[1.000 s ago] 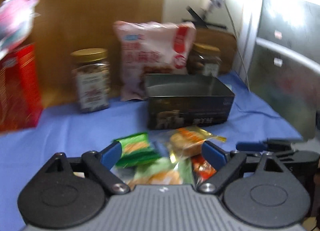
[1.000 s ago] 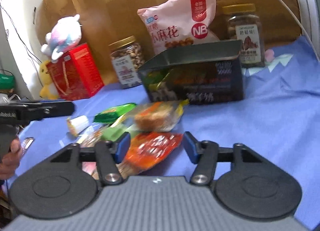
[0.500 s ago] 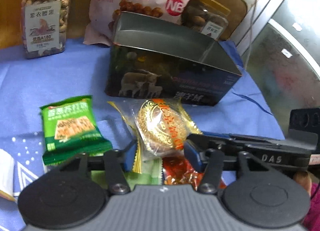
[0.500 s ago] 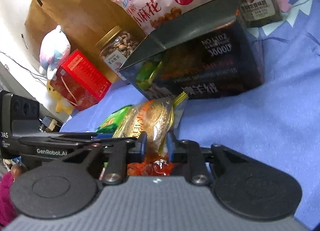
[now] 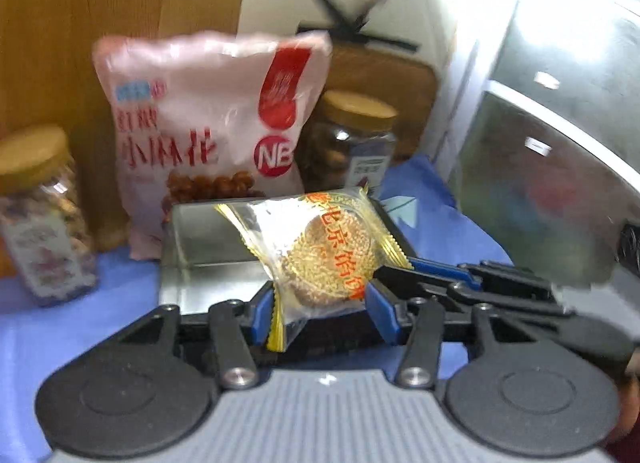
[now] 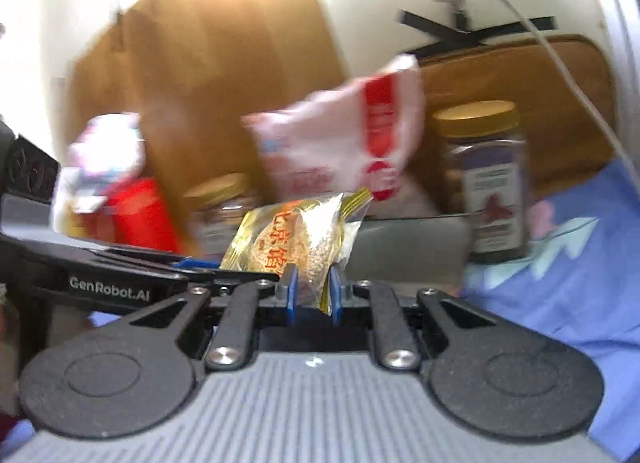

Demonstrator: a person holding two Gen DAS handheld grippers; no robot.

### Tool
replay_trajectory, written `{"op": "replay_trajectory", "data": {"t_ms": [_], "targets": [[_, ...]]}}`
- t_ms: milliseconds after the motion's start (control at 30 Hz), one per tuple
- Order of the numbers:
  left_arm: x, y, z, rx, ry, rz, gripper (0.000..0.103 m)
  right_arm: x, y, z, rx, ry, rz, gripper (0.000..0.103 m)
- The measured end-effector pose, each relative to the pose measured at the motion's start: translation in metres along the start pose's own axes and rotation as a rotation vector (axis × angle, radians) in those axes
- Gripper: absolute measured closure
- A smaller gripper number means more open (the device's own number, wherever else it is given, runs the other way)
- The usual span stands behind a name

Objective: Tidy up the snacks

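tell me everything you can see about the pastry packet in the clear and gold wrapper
The pastry packet is a clear plastic wrapper with crimped gold edges and red printed characters, holding one round golden pastry with a patterned top. It is lifted and tilted in front of the open tin. Both grip it: the left hand-held gripper across the pastry, the right hand-held gripper on the wrapper's end.

"NB" in white on a red roundel, low on the pink snack bag (image 5: pixel 208 131) at the far side, above large red Chinese characters. Orange-red Chinese characters across the clear gold-edged pastry wrapper (image 5: pixel 332 251). "GenRobot.AI" in white on the black gripper body (image 6: pixel 108 283) at left. Jar labels too blurred to read.
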State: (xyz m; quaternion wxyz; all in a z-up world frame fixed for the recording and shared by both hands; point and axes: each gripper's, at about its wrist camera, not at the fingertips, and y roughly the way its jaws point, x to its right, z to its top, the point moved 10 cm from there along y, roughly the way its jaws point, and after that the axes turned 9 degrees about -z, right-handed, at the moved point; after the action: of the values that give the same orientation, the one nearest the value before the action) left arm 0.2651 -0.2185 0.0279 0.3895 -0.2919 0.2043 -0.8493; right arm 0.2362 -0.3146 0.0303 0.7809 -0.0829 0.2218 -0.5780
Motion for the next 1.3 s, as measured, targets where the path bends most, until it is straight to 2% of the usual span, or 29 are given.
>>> {"op": "replay_trajectory", "data": {"t_ms": [67, 133, 233, 333, 400, 533, 633, 767, 900, 1000, 1067, 1133, 1233, 1300], "targets": [[-0.012, 0.020, 0.002, -0.009, -0.043, 0.013, 0.055, 0.015, 0.014, -0.003, -0.022, 0.016, -0.057, 0.078], [-0.015, 0.024, 0.000, 0.006, -0.041, 0.040, 0.054, 0.026, 0.014, -0.008, -0.029, 0.032, -0.084, 0.073], [-0.011, 0.012, -0.008, 0.033, -0.044, 0.007, 0.053, 0.029, -0.009, -0.014, 0.011, 0.072, -0.038, 0.072], [-0.010, -0.022, -0.011, 0.111, -0.040, -0.012, 0.049, 0.025, -0.037, -0.023, 0.031, 0.092, 0.030, 0.073], [-0.017, -0.047, -0.011, 0.171, -0.037, 0.020, 0.043, 0.024, -0.042, -0.032, 0.006, 0.104, 0.060, 0.074], [-0.041, -0.081, -0.024, 0.200, -0.073, 0.115, 0.043, 0.041, -0.017, -0.044, -0.079, 0.090, -0.042, 0.074], [-0.059, -0.104, -0.039, 0.205, -0.114, 0.170, 0.043, 0.054, 0.004, -0.039, -0.093, 0.117, -0.070, 0.074], [-0.085, -0.133, -0.064, 0.202, -0.204, 0.220, 0.043, 0.066, 0.026, -0.036, -0.090, 0.043, -0.213, 0.074], [-0.112, -0.152, -0.091, 0.151, -0.269, 0.249, 0.042, 0.036, -0.001, -0.046, -0.116, 0.116, -0.064, 0.073], [-0.128, -0.145, -0.100, 0.104, -0.358, 0.211, 0.042, -0.017, -0.009, -0.059, -0.205, 0.109, 0.118, 0.073], [-0.132, -0.134, -0.099, 0.087, -0.403, 0.148, 0.042, -0.054, -0.005, -0.067, -0.269, 0.069, 0.215, 0.073], [-0.132, -0.119, -0.096, 0.056, -0.413, 0.098, 0.042, -0.085, 0.004, -0.073, -0.303, -0.007, 0.240, 0.069], [-0.138, -0.098, -0.099, -0.010, -0.435, 0.092, 0.042, -0.117, 0.026, -0.082, -0.347, -0.117, 0.242, 0.058], [-0.141, -0.089, -0.104, -0.032, -0.456, 0.082, 0.042, -0.125, 0.042, -0.089, -0.376, -0.154, 0.225, 0.058]]}}
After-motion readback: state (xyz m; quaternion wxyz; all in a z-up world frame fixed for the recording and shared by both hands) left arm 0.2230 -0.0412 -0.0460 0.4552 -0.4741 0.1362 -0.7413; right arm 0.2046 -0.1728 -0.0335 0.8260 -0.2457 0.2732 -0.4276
